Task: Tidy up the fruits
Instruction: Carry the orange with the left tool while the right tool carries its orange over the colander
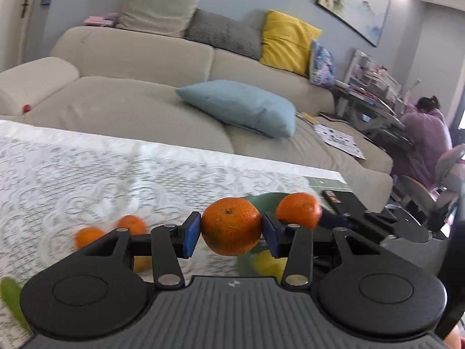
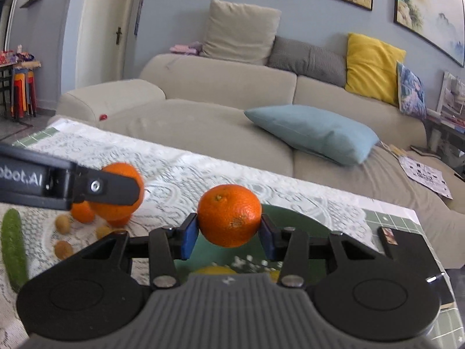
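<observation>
My left gripper is shut on an orange, held above the lace-covered table. Just to its right a second orange sits in my right gripper. In the right wrist view, my right gripper is shut on that orange over a dark green plate with a lemon in it. The left gripper's finger crosses the left side, in front of its orange. Two more oranges lie on the table.
A green cucumber and three kiwis lie on the lace cloth at the left. A black remote rests near the table's right edge. A beige sofa stands behind; a person sits at a desk far right.
</observation>
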Demonstrator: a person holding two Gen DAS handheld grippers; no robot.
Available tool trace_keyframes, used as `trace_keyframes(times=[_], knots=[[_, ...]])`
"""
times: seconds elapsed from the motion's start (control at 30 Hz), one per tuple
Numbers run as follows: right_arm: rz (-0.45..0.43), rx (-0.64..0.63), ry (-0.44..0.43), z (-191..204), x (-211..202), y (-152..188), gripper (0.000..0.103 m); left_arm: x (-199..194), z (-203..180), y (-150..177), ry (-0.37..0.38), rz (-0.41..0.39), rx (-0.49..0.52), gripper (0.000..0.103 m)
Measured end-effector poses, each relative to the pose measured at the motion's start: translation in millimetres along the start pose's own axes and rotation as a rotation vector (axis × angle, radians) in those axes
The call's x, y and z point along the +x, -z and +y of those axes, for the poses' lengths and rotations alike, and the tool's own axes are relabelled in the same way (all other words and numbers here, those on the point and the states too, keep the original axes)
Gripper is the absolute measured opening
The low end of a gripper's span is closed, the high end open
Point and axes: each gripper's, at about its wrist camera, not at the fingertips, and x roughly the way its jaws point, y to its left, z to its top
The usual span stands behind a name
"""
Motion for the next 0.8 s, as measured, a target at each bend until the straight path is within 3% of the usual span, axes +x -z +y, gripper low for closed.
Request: trace_keyframes(times=[0.33, 0.8], knots=[[0.095, -0.031, 0.044, -32, 16, 3, 0.042, 40, -36, -11, 0.015, 0.115, 0.051, 0.052], [0.21, -0.063, 0.049, -42, 49, 11, 0.042, 84, -49, -9, -0.003, 0.225, 0.115, 0.052]])
